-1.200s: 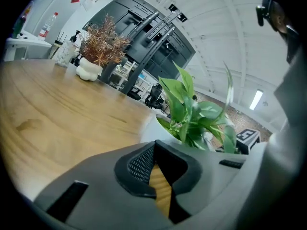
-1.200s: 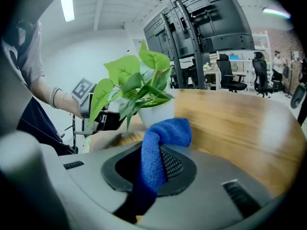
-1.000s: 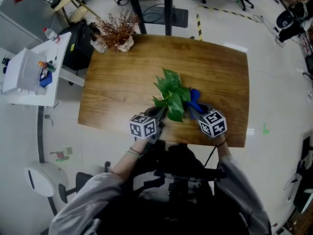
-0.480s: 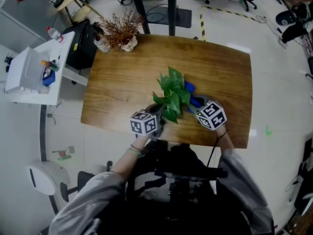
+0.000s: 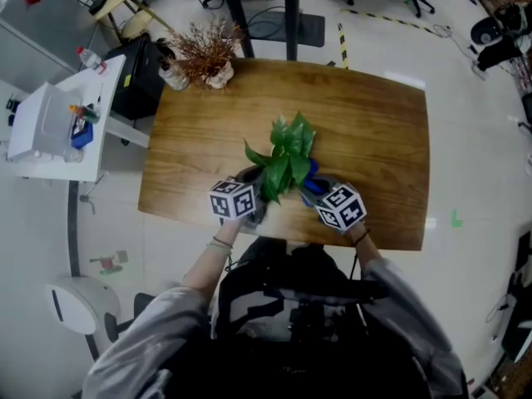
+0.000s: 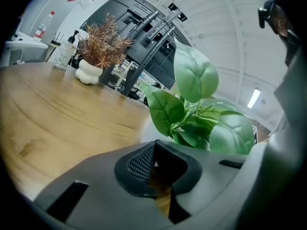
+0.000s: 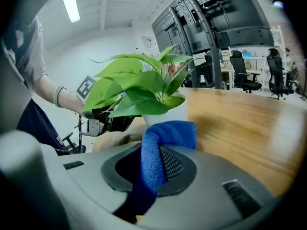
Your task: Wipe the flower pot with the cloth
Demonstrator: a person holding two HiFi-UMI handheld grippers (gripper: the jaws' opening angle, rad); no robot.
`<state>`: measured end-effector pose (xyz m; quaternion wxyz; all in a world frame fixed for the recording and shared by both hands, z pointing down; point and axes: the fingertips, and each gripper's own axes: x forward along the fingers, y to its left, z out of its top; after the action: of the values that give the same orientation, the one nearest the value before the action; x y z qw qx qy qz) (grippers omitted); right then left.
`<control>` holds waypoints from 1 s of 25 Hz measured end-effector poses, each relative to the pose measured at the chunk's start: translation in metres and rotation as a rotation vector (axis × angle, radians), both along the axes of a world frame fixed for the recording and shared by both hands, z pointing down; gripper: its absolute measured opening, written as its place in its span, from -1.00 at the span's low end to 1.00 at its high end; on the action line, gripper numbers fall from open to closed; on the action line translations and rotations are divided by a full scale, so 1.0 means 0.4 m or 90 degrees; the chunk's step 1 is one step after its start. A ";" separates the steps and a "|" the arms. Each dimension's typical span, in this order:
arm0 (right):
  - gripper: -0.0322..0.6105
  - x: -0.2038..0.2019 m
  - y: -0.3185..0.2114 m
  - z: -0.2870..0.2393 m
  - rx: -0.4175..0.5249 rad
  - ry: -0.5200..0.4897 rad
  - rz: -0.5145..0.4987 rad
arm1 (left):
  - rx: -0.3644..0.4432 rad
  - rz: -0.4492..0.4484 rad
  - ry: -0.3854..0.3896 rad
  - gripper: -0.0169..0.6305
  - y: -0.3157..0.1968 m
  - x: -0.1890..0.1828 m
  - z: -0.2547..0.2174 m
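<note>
Compared with a second ago, both tongs have shifted toward my left and the leaves of the plant (image 5: 283, 158) have swung round. The blue cloth (image 7: 160, 150) now shows lower against the foliage. I take this as the wipe being under way and travelling round the pot's side rather than starting or ending. The right gripper (image 7: 151, 164) is clenched on the cloth. A fold stands up out of its jaws, with the white pot (image 7: 169, 115) directly behind it, at or very near contact; I cannot confirm touch. The left gripper (image 6: 153, 150) has its jaws drawn together at the tips with nothing between them; only the table (image 5: 374, 123) shows through the gap lower down. It sits just beside the pot on the side opposite the cloth, and whether it presses on the pot is not visible. The pot stands upright near the table's near edge, between the two tongs, largely hidden by leaves from the head view. Some of the pot's wall is probably still unwiped.
</note>
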<state>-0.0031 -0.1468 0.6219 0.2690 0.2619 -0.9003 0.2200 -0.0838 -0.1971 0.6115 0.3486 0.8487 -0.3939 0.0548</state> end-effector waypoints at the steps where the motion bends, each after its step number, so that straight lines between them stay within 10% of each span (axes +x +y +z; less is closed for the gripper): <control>1: -0.72 -0.007 0.001 0.006 -0.006 -0.001 0.003 | 0.000 -0.001 0.003 -0.93 -0.005 -0.004 0.001; 18: -0.72 0.130 -0.094 -0.053 0.051 0.039 0.040 | -0.046 -0.033 0.090 -0.93 0.149 0.061 -0.005; 25: -0.72 0.085 -0.186 -0.113 0.103 0.052 -0.061 | -0.030 -0.015 0.086 -0.93 0.113 0.098 -0.012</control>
<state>0.0308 -0.2211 0.5768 0.2937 0.2481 -0.9150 0.1222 -0.0448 -0.1519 0.6065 0.3950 0.8373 -0.3780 0.0022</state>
